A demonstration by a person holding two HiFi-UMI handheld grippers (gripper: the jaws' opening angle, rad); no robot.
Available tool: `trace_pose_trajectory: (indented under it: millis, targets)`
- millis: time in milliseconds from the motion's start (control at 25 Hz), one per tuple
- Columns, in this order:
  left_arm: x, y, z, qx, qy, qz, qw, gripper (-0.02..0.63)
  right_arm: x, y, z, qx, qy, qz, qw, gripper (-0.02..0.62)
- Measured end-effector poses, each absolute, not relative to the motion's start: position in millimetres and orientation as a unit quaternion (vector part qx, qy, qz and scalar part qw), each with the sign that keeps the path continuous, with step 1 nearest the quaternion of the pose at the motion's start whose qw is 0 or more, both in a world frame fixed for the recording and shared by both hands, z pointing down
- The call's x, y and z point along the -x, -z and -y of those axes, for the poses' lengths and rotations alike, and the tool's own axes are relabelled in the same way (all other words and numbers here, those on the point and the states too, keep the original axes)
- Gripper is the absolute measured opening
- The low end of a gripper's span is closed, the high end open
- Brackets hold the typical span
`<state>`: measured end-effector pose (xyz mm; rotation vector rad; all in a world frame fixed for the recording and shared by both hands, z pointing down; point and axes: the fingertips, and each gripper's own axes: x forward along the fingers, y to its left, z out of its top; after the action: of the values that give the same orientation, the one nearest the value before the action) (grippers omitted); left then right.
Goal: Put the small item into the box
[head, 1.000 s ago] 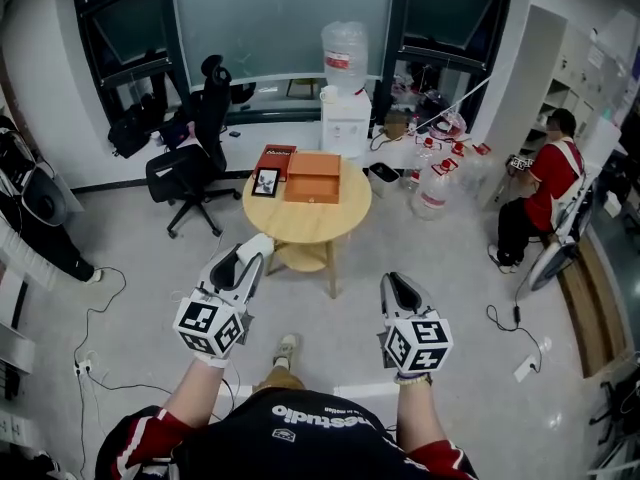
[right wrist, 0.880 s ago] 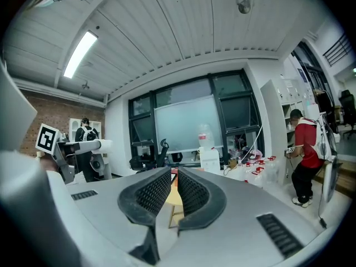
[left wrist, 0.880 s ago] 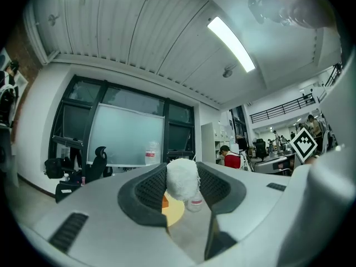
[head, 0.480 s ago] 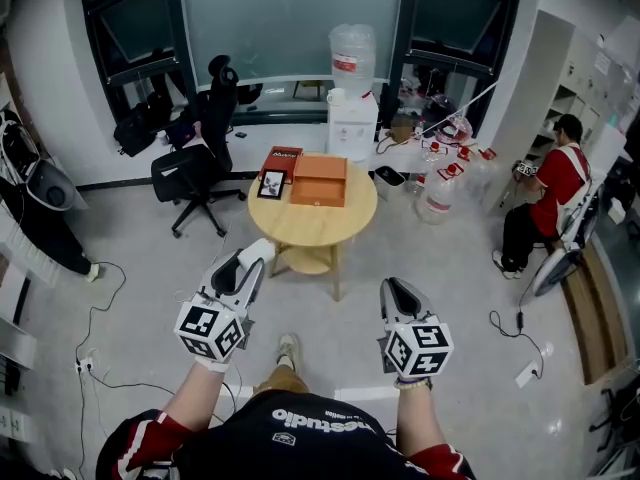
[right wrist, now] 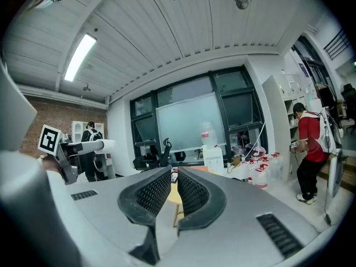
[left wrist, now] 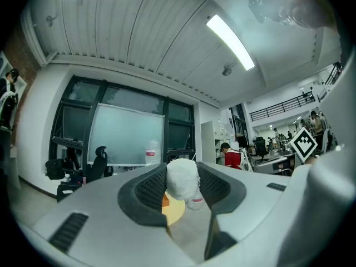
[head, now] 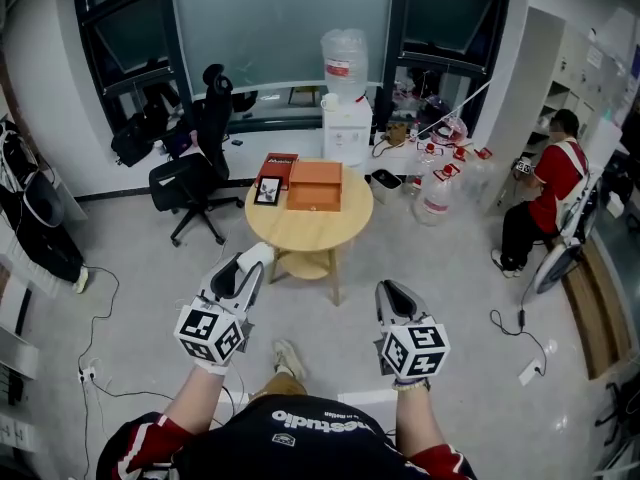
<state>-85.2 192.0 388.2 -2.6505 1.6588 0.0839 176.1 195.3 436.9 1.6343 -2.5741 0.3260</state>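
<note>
White fluffy small item [left wrist: 182, 178], frame centre. Orange flat box [head: 314, 185], upper centre, on pale yellow round wooden worktop [head: 305, 230]. Dark red flat box [head: 279, 158] alongside.

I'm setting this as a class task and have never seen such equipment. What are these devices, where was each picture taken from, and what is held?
A person holds a two-jaw gripper in each hand. The head view looks down from their head; the two gripper views look along each gripper's jaws. The left gripper grips a small white fluffy item; the right gripper is closed to a slit and empty. Ahead, a round wooden table carries an orange box and a small framed picture.
</note>
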Motion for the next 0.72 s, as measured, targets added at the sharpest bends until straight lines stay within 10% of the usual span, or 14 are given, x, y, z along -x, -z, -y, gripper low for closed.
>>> trace_pose_trajectory:
  millis: [720]
  targets:
    - [106,-399,-151,0.838,-0.029,-0.545,-0.006,0.176,-156,-447,-152,-0.518,-0.116,0.846,0.046,0.060]
